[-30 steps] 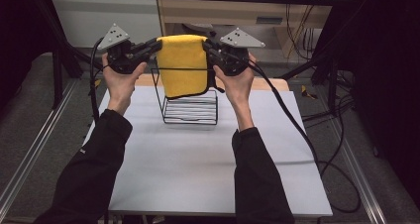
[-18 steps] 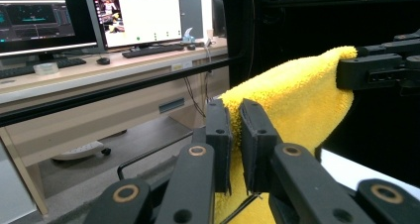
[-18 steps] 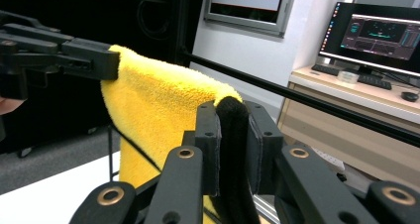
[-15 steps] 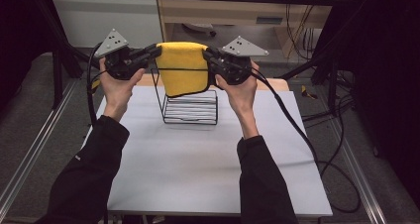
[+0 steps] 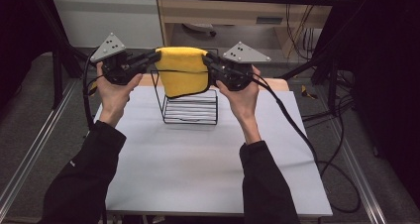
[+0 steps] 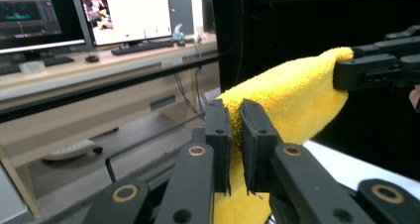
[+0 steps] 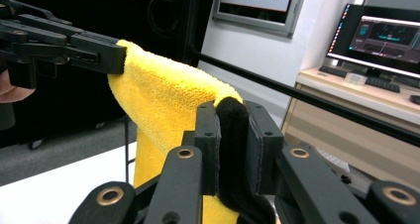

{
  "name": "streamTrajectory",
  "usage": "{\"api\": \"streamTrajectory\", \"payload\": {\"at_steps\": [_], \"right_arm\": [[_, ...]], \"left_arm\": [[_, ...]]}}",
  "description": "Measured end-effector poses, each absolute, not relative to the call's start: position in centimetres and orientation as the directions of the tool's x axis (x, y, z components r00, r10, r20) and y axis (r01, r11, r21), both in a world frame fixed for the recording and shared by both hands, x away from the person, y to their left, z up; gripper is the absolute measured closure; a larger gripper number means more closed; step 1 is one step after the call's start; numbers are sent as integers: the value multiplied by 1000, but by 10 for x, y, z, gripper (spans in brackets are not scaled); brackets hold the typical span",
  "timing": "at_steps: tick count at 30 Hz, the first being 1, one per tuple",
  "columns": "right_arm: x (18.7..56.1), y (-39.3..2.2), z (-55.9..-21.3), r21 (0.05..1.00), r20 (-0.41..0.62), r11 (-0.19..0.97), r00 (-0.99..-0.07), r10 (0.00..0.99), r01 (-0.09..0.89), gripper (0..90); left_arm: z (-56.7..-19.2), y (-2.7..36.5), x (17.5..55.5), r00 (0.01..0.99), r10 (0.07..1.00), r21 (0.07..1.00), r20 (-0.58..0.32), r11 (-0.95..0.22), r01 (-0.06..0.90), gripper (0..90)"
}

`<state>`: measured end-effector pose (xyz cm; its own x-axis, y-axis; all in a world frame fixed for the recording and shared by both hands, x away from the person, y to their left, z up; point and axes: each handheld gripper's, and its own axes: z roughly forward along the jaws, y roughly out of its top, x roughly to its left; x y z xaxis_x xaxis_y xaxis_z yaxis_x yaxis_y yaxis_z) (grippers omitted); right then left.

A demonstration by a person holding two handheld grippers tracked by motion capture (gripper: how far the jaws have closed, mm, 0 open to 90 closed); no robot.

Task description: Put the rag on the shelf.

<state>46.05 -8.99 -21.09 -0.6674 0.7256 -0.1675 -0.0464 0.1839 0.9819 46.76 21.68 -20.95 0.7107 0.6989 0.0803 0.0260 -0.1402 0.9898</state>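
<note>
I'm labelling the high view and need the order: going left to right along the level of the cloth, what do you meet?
Left hand → left gripper → yellow cloth, draped above the wire rack → right gripper → right hand → its trailing cable.

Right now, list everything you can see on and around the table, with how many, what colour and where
yellow cloth: one, yellow, stretched in the air between the two grippers, hanging over the wire rack
wire rack: one, black, standing on the far middle of the table
table: one, white top, in front of the person
monitors: at least two, lit, on a desk in the left gripper view
keyboard: one, dark, on that desk below a monitor
left hand-held gripper: one, black, shut on the cloth's left edge
right hand-held gripper: one, black, shut on the cloth's right edge
sleeves: two, black, coming in from the bottom of the high view
</note>
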Motion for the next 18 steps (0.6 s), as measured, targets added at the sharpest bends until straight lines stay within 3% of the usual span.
{"api": "streamTrajectory", "payload": {"at_steps": [18], "right_arm": [[430,-88,-232,979,-177,196,-680,711,-50,782]], "left_arm": [[-223,213,440,701,700,979,136,-202,12,828]]}}
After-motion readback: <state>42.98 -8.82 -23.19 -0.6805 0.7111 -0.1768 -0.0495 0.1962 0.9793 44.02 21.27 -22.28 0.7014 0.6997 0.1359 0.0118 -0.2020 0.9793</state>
